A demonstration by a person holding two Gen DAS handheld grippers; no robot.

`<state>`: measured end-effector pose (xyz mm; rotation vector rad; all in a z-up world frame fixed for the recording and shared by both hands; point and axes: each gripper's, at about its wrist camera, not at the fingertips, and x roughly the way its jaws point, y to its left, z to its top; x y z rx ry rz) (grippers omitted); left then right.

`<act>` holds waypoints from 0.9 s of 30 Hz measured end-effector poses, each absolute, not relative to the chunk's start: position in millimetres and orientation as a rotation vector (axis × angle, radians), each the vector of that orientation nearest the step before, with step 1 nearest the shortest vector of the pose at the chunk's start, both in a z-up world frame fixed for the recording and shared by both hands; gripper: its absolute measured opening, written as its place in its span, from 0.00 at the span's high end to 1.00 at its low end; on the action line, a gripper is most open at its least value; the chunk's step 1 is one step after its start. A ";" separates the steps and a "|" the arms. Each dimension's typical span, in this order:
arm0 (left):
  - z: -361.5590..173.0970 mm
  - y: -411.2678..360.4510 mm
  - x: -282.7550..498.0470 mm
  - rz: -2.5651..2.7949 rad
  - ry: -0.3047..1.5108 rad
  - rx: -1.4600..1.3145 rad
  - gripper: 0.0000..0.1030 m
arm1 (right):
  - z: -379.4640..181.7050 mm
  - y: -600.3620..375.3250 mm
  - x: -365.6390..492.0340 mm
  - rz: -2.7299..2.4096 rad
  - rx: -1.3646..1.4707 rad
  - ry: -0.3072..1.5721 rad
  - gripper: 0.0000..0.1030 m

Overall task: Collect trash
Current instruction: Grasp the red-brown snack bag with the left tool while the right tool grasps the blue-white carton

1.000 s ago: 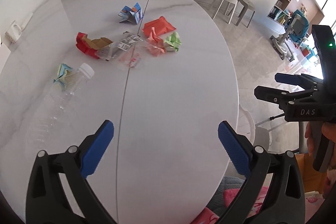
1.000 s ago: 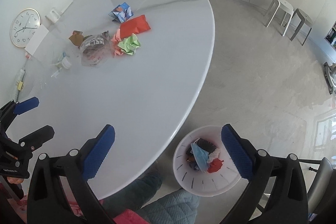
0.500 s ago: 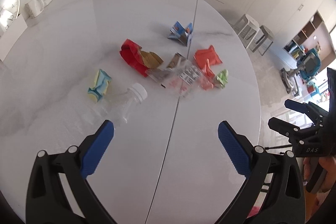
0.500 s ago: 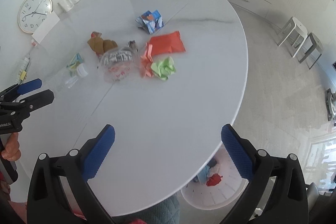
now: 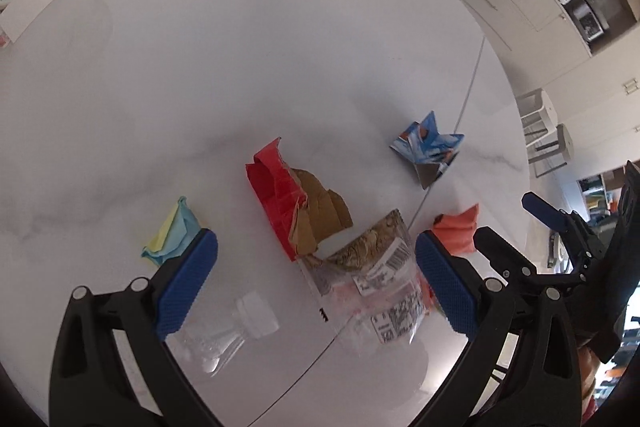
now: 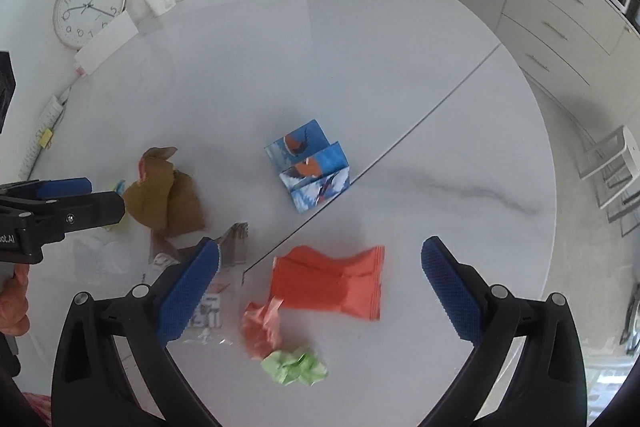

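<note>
Now both sets of jaws stand wide apart and empty over the trash on the worktop. Between the left gripper's jaws lie a clear bottle and a plastic bag; between the right gripper's jaws, an orange wrapper and a green wad. Closing there may pinch two pieces at once, or squirt the slick bottle sideways.
</note>
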<state>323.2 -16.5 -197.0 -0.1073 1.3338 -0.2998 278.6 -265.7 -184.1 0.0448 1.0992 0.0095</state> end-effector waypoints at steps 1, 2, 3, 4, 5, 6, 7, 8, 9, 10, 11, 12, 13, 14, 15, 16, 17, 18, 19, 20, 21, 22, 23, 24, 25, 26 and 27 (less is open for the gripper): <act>-203.5 -21.3 330.6 -0.271 1.349 -0.107 0.08 | -187.9 -268.6 285.8 0.024 0.022 1.109 0.02; -208.3 -24.0 336.3 -0.250 1.362 -0.108 0.09 | -192.4 -271.1 294.0 0.049 -0.005 1.117 0.02; -213.7 -26.9 341.2 -0.227 1.377 -0.115 0.09 | -196.0 -272.7 300.8 0.077 -0.027 1.120 0.02; -221.0 -29.1 347.0 -0.203 1.400 -0.136 0.10 | -198.8 -273.5 305.9 0.102 -0.046 1.121 0.02; -227.1 -30.5 351.1 -0.184 1.424 -0.154 0.11 | -202.4 -274.5 312.3 0.131 -0.066 1.123 0.02; -233.9 -31.9 355.0 -0.165 1.451 -0.178 0.12 | -205.6 -275.3 316.8 0.153 -0.078 1.126 0.02; -238.8 -32.9 357.2 -0.152 1.469 -0.198 0.14 | -208.8 -276.1 321.4 0.176 -0.087 1.127 0.02; -244.7 -34.4 359.8 -0.133 1.492 -0.214 0.16 | -211.4 -276.0 323.6 0.195 -0.091 1.124 0.02; -248.9 -35.8 361.6 -0.120 1.507 -0.223 0.16 | -213.8 -276.5 326.7 0.216 -0.092 1.124 0.02; -253.8 -37.6 363.5 -0.104 1.523 -0.234 0.16 | -215.8 -277.0 329.2 0.235 -0.092 1.125 0.02; -257.8 -39.4 364.9 -0.086 1.535 -0.240 0.16 | -217.9 -277.4 332.2 0.254 -0.094 1.126 0.02; -260.9 -41.2 366.1 -0.074 1.546 -0.241 0.16 | -220.0 -277.6 334.8 0.270 -0.095 1.128 0.02; -265.1 -43.8 367.3 -0.063 1.560 -0.241 0.16 | -221.8 -277.5 336.9 0.288 -0.095 1.130 0.02; -268.0 -46.4 367.9 -0.059 1.570 -0.241 0.17 | -223.3 -276.8 339.3 0.300 -0.099 1.133 0.02; -270.0 -48.5 368.2 -0.057 1.577 -0.238 0.18 | -224.8 -276.1 341.5 0.308 -0.106 1.137 0.02; -272.2 -51.6 368.7 -0.054 1.583 -0.232 0.19 | -225.6 -274.5 343.0 0.316 -0.112 1.138 0.02; -272.6 -54.9 369.2 -0.048 1.579 -0.218 0.20 | -226.5 -273.6 344.7 0.328 -0.116 1.137 0.02; -272.9 -58.9 369.1 -0.044 1.574 -0.203 0.20 | -227.1 -272.6 346.3 0.336 -0.120 1.138 0.02; -273.5 -63.4 369.7 -0.040 1.573 -0.186 0.20 | -227.7 -271.6 347.6 0.341 -0.125 1.138 0.02; -274.3 -66.9 371.6 -0.036 1.573 -0.174 0.21 | -227.9 -271.2 348.7 0.345 -0.129 1.139 0.02; -274.8 -69.6 371.1 -0.029 1.572 -0.163 0.21 | -228.0 -271.7 348.8 0.350 -0.131 1.138 0.02; -274.6 -72.8 371.3 -0.022 1.570 -0.153 0.23 | -228.0 -271.0 349.3 0.354 -0.133 1.137 0.02; -274.8 -79.7 374.1 -0.014 1.567 -0.140 0.26 | -228.7 -272.2 349.9 0.354 -0.137 1.136 0.02; -274.1 -82.7 372.7 -0.009 1.563 -0.127 0.27 | -229.2 -270.8 350.5 0.355 -0.141 1.135 0.02; -273.5 -86.1 371.7 -0.005 1.557 -0.110 0.32 | -229.6 -270.5 351.0 0.357 -0.145 1.134 0.02; -271.8 -87.9 369.8 -0.001 1.546 -0.096 0.40 | -230.1 -269.4 351.4 0.357 -0.152 1.133 0.02; -268.8 -87.8 365.9 -0.002 1.535 -0.088 0.41 | -231.7 -267.3 353.8 0.354 -0.161 1.132 0.02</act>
